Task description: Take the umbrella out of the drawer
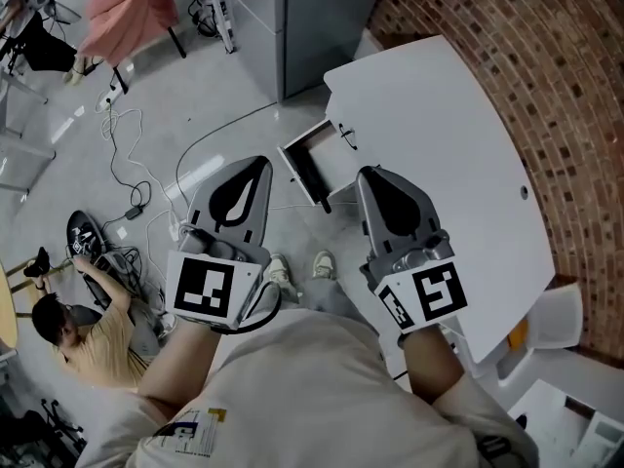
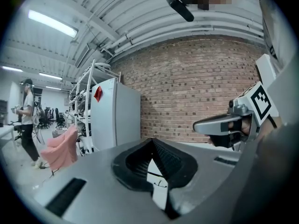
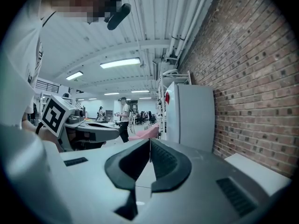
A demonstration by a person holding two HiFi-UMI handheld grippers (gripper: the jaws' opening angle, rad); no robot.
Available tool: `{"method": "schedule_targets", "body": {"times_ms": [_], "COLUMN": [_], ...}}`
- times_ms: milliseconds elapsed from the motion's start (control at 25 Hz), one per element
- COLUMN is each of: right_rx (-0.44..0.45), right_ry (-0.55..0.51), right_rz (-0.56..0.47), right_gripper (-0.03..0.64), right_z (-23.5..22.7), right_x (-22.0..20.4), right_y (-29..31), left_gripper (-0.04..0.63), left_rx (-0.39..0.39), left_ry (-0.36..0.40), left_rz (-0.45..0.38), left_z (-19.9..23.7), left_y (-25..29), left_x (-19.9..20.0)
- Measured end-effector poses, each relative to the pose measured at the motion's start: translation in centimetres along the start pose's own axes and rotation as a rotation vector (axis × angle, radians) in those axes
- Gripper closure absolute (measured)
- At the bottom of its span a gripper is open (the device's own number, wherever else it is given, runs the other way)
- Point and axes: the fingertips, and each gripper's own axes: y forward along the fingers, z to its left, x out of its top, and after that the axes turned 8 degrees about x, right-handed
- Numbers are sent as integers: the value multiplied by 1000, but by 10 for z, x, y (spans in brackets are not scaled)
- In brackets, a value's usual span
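A small white drawer stands pulled out from under the white table, its inside dark. I see no umbrella in any view. My left gripper is held up in front of me, left of the drawer, with its jaws shut and nothing in them. My right gripper hangs over the table's near edge, just right of the drawer, also shut and holding nothing. Both gripper views look level across the room, not at the drawer. Each shows the other gripper off to one side.
A grey cabinet stands beyond the drawer against the brick wall. Cables trail over the floor at left, where a person sits low. A pink cloth hangs at the top left. Another person stands far off.
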Motion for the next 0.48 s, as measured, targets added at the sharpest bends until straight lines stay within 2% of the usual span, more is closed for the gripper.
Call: {"method": "schedule_targets", "body": {"times_ms": [360,480], "right_rx": [34,49], "right_ry": [-22,35], "right_rz": [54,66], "right_gripper": [606,568], "right_z": [-18,-28], "right_x": [-46,-68], "right_y": [23,36], "left_gripper": [588,588], "left_rx": [30,45], "left_ry": [-6,9], "left_rz": [50,70], "left_z": [2,5], "left_y": [38,50], "left_x": [-41,-57]}}
